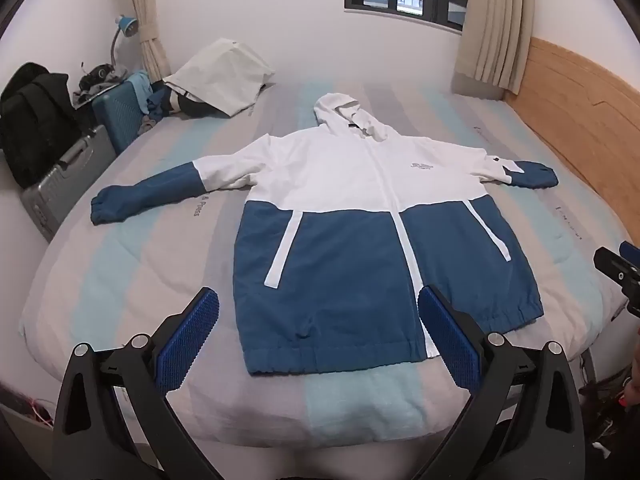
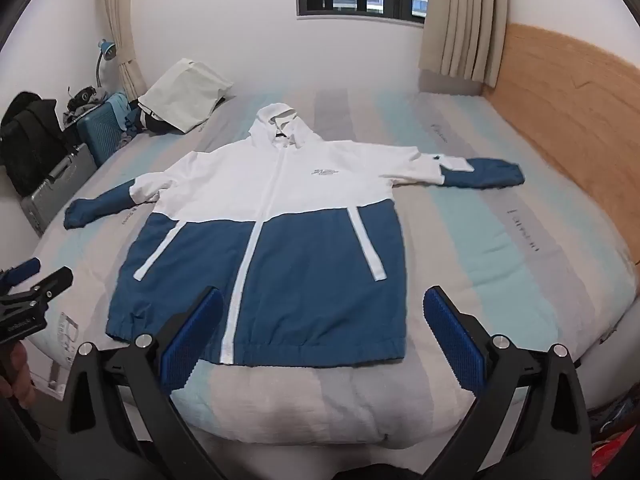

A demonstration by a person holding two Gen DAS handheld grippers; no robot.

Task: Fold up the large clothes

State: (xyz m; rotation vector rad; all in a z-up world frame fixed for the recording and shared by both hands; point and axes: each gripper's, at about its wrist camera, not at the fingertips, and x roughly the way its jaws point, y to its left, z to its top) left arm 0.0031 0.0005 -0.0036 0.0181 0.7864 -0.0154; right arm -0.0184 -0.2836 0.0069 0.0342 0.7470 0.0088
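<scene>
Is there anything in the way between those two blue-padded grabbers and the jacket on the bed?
Nothing visible. The jacket lies spread flat on the bed, and the left hand-held gripper and right hand-held gripper hover open just over its hem. The beige bag and the suitcases sit off to the far left.

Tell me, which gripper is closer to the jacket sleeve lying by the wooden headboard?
Right, probably. The right gripper hovers open over the hem on that sleeve's side; the left gripper hovers open over the hem's other end, farther off. Neither touches the jacket.
</scene>
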